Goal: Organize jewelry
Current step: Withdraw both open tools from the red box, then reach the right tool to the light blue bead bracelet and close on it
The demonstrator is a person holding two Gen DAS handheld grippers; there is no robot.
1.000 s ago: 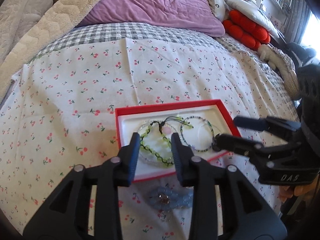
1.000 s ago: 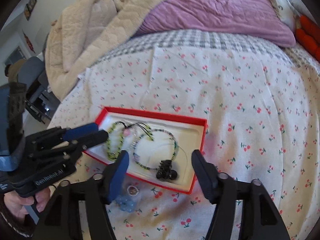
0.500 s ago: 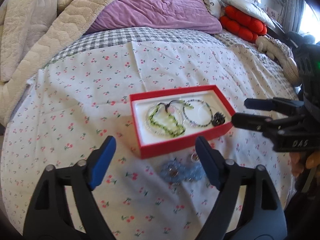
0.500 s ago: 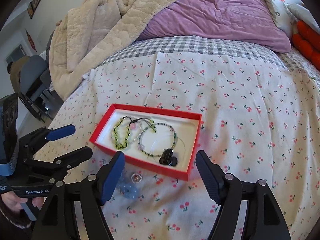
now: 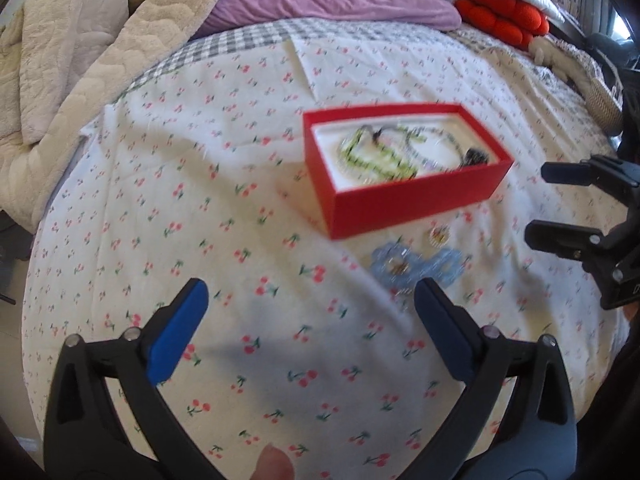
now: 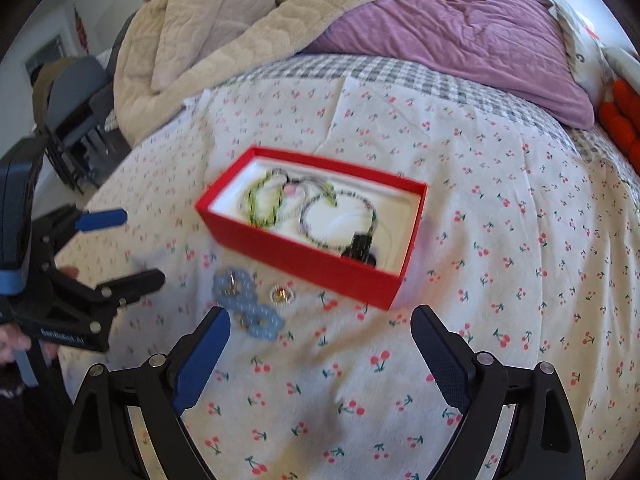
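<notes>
Cherry-print sheet (image 6: 500,240) over bed, beige blanket (image 6: 224,32) and purple pillow (image 6: 460,28) behind; red box (image 6: 304,256) on sheet; left tongs (image 5: 308,328) and right tongs (image 6: 320,344) both spread, holding nothing

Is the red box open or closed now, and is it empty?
Open and not empty. The red box has no lid on it, and its white inside shows beaded bracelets and a dark piece.
</notes>
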